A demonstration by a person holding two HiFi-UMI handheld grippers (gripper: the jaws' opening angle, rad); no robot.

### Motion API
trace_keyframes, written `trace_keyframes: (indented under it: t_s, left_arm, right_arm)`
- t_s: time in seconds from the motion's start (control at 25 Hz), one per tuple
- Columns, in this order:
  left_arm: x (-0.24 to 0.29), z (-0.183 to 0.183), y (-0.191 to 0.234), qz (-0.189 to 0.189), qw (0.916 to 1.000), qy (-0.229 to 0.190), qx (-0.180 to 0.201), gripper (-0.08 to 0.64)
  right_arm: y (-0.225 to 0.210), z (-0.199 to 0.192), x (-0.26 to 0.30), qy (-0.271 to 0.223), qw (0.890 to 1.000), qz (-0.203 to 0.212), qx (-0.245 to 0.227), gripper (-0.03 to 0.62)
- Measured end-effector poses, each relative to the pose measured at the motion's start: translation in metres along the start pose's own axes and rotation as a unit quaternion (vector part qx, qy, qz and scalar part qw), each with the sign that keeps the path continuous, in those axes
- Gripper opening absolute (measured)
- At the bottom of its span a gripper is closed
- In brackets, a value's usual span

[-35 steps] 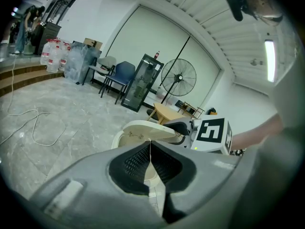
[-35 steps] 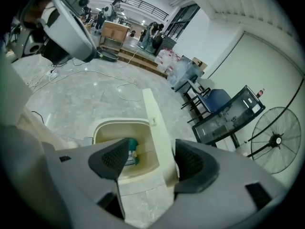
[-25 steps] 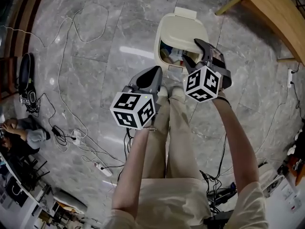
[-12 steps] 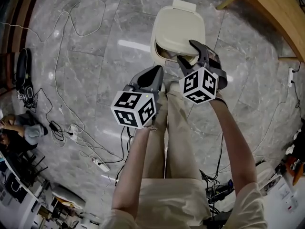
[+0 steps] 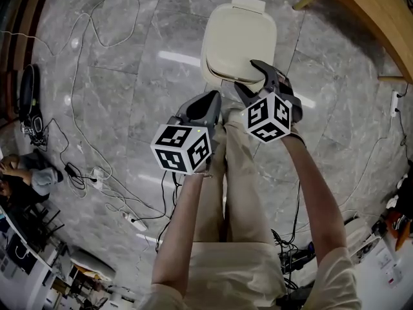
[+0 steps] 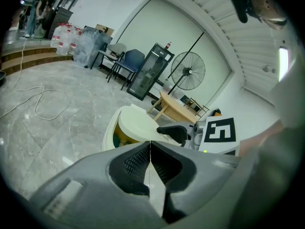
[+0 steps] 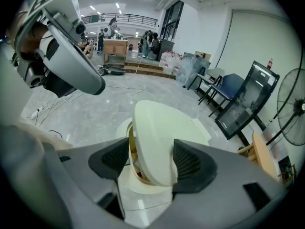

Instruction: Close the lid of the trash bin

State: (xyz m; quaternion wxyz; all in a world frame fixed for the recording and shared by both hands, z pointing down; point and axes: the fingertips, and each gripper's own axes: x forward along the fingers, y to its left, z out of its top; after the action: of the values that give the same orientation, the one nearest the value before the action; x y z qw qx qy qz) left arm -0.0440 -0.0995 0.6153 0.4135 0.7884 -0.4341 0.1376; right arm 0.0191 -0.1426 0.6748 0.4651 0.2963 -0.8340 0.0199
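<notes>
The cream trash bin (image 5: 208,62) stands on the grey marble floor just in front of the person's feet. Its lid (image 5: 240,36) lies low over the opening, with a narrow gap still showing at the near edge. My right gripper (image 5: 250,76) is open and straddles the lid's near edge. In the right gripper view the lid (image 7: 155,137) rises tilted between the two pads, with rubbish visible in the bin (image 7: 132,173) under it. My left gripper (image 5: 205,99) hangs shut and empty, left of the bin. In the left gripper view the lid (image 6: 136,124) and right gripper (image 6: 174,132) show beyond its jaws.
A wooden table (image 5: 381,15) fills the top right corner. Cables (image 5: 90,37) and a power strip (image 5: 137,225) trail over the floor to the left. A person (image 5: 35,181) sits at the far left. A standing fan (image 6: 188,72) and chairs (image 6: 125,61) stand behind the bin.
The lid has swung down from clearly open to almost flat on the bin. My right gripper followed it, moving forward and down. My left gripper has stayed put.
</notes>
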Motion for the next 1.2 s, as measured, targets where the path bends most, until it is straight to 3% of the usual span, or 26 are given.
trace_keyframes:
  t_s: [0.6, 0.8, 1.0, 1.2]
  left_arm:
    - [0.011, -0.024, 0.007, -0.003, 0.9997, 0.019, -0.015, 0.023]
    - [0.013, -0.030, 0.006, -0.004, 0.9996, 0.024, -0.015, 0.023]
    - [0.015, -0.034, 0.004, -0.005, 0.9995, 0.026, -0.014, 0.023]
    - [0.018, -0.036, 0.004, -0.003, 0.9995, 0.027, -0.017, 0.023]
  right_arm:
    - [0.015, -0.011, 0.017, -0.030, 0.995, 0.043, 0.088, 0.288]
    - [0.016, -0.012, 0.017, -0.062, 0.988, 0.054, 0.127, 0.285]
    - [0.015, -0.015, 0.017, -0.081, 0.981, 0.051, 0.169, 0.229]
    - [0.008, -0.021, 0.019, -0.088, 0.979, 0.029, 0.184, 0.106]
